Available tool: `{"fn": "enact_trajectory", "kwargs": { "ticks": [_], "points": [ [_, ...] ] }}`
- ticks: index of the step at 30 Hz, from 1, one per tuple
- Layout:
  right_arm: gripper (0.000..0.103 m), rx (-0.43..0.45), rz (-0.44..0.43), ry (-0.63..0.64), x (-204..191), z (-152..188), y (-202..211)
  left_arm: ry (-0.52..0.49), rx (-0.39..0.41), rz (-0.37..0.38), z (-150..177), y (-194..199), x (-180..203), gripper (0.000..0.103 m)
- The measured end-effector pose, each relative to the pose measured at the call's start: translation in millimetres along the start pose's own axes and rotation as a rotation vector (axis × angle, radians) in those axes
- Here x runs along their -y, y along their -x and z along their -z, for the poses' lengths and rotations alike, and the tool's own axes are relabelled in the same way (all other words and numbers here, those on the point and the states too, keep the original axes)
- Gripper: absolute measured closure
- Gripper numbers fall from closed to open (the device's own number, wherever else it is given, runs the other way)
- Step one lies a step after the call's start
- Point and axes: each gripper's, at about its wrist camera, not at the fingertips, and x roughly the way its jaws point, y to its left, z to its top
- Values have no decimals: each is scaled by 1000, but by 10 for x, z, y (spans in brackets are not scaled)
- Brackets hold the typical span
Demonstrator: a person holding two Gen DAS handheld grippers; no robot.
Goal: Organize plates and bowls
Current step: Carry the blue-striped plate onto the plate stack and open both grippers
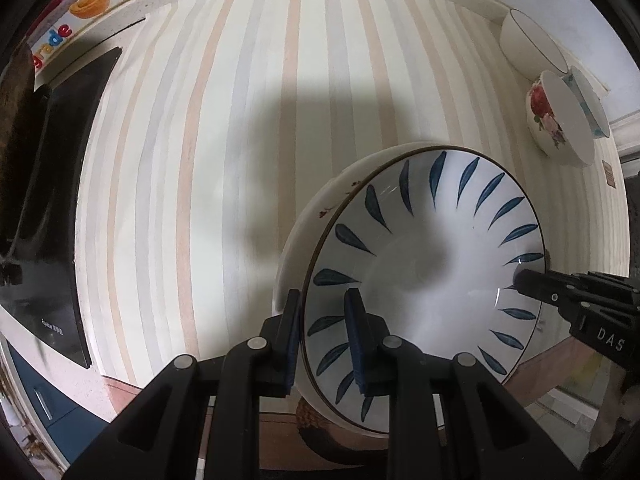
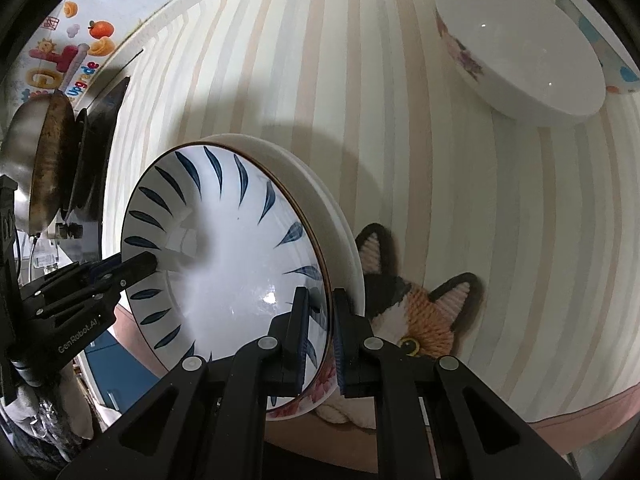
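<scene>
A white plate with blue leaf marks (image 1: pixel 432 272) sits on top of a small stack of plates, held between both grippers above the striped cloth. My left gripper (image 1: pixel 322 338) is shut on the stack's near rim. My right gripper (image 2: pixel 320 330) is shut on the opposite rim of the same blue-leaf plate (image 2: pixel 224 248); a flowered plate (image 2: pixel 316 394) shows beneath it. The right gripper's tip also shows in the left wrist view (image 1: pixel 532 284). A flowered white bowl (image 1: pixel 560 120) (image 2: pixel 520 52) lies on the cloth further off, beside a plain white bowl (image 1: pixel 528 40).
A striped cloth (image 1: pixel 240 160) covers the table. A cat-face mat (image 2: pixel 416 312) lies under the stack. A black cooktop (image 1: pixel 52 200) with a worn pan (image 2: pixel 48 164) is at the left. A blue-dotted cup (image 2: pixel 616 60) stands behind the flowered bowl.
</scene>
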Motion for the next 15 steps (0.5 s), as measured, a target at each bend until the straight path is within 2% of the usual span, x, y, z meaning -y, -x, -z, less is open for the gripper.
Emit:
{"fn": "enact_trajectory", "kwargs": {
  "ticks": [15],
  "points": [
    [87,-21,33,16,-160,-60,-28,-8,-14,-40,13,-83,158,81]
  ]
}}
